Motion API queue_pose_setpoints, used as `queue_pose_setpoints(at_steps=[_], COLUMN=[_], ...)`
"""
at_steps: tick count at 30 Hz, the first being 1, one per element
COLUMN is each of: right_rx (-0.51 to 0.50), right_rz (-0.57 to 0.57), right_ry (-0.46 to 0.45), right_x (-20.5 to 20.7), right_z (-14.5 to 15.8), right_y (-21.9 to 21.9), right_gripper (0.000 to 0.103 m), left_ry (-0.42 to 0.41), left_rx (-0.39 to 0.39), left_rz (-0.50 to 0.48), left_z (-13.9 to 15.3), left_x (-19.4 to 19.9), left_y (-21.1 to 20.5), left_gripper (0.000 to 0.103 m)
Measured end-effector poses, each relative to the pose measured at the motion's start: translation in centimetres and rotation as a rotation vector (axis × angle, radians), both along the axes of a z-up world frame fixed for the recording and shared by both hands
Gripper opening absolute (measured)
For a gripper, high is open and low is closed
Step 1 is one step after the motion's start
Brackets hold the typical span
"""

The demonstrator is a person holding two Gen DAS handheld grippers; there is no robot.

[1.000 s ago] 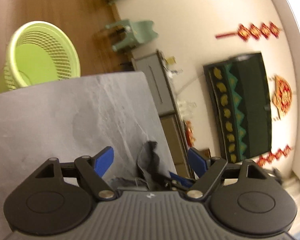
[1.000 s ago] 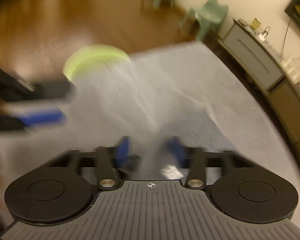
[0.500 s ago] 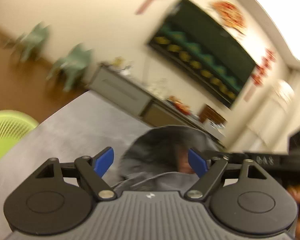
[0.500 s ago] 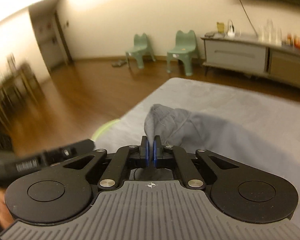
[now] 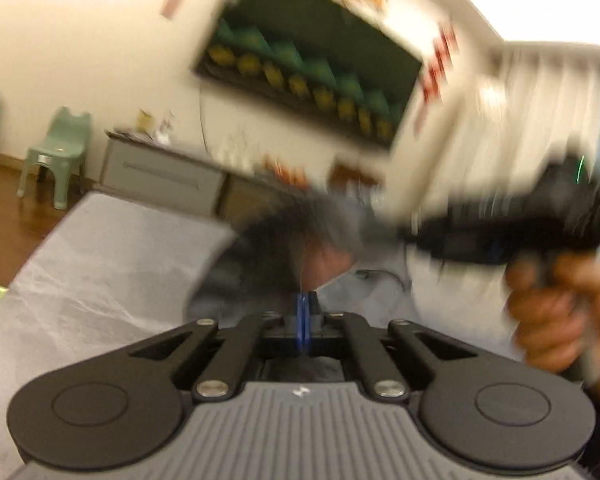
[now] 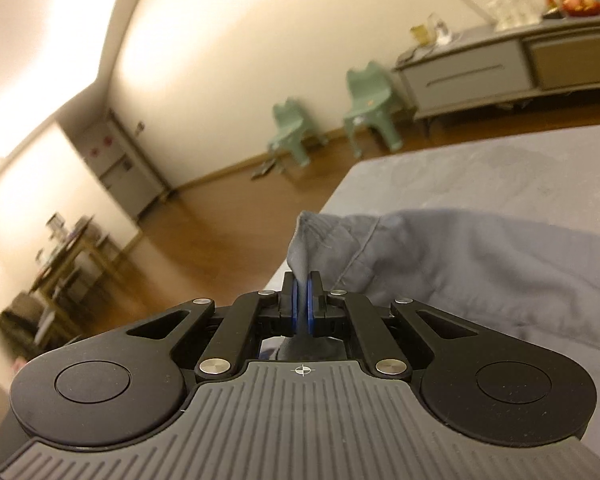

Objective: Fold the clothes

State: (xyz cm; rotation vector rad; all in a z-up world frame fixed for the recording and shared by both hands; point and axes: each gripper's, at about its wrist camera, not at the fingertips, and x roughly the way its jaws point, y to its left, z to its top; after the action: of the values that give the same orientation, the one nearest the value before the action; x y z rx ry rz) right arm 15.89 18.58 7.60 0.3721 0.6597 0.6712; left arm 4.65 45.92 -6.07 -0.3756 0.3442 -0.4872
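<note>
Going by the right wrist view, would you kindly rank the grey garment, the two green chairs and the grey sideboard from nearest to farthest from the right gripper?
1. Grey garment: clamped in the right gripper, trailing right.
2. Green chairs: across the floor, centre, by the wall.
3. Grey sideboard: upper right, against the wall, slightly behind the chairs.

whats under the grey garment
Under the garment lies the grey table cover, bare beyond its far edge. The right gripper pinches one corner. Anything beneath the folds is hidden.
</note>
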Motion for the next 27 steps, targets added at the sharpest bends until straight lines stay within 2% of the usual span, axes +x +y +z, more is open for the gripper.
queue_pose_setpoints(at_steps=[1, 3, 6, 9, 10, 11, 12, 13, 15, 18, 23, 25, 27], right_rx=[-0.003, -0.008, -0.011, 0.011, 0.002, -0.012, -0.038, -0.066, -0.137, -0.256, -0.474, -0.551, -0.605], right_rz=[-0.014, -0.014, -0.029, -0.038, -0.036, -0.032, -0.023, -0.010, 0.022, 0.084, 0.174, 0.220, 0.262], right_ry=[0.004, 0.030, 0.051, 0.056, 0.047, 0.033, 0.011, -0.015, -0.069, -0.129, -0.158, -0.190, -0.246], right_x=[0.2, 0.7, 0.7, -0.2, -0.6, -1.0, -1.7, -2.5, -4.1, -6.1, -7.7, -8.9, -10.1], right_z=[-0.2, -1.1, -2.2, -2.9, -2.9, -2.7, -2.6, -2.5, -2.5, -3.5, -6.5, -7.7, -8.3], right_y=[0.0, 0.3, 0.6, 0.1, 0.0, -0.1, -0.1, -0.1, 0.1, 1.3, 4.7, 6.0, 6.8], right_gripper=[0.003, 0.005, 0.020, 0.036, 0.037, 0.038, 0.039, 0.041, 0.042, 0.046, 0.045, 0.035, 0.029], left_ry=[0.009, 0.066, 0.117, 0.129, 0.134, 0.142, 0.151, 0.162, 0.184, 0.227, 0.345, 0.363, 0.370], left_rx=[-0.051, -0.094, -0.092, -0.073, -0.074, -0.080, -0.089, -0.104, -0.134, -0.166, -0.160, -0.164, -0.175], left_rz=[0.050, 0.162, 0.180, 0.158, 0.144, 0.129, 0.115, 0.105, 0.087, 0.069, 0.084, 0.092, 0.105], left_z=[-0.2, -1.0, -1.4, -1.0, -0.8, -0.7, -0.6, -0.7, -0.9, -1.3, -2.0, -2.0, -1.9], left_x=[-0.4, -0.7, -1.0, -0.8, -0.8, -0.7, -0.6, -0.3, 0.1, 0.9, 2.6, 2.8, 2.9], left_y=[1.4, 3.4, 3.5, 2.5, 2.2, 1.9, 1.7, 1.6, 1.4, 0.9, -0.3, -0.7, -0.8], left_gripper=[0.000, 0.000, 0.003, 0.025, 0.038, 0.047, 0.063, 0.069, 0.072, 0.086, 0.088, 0.088, 0.086])
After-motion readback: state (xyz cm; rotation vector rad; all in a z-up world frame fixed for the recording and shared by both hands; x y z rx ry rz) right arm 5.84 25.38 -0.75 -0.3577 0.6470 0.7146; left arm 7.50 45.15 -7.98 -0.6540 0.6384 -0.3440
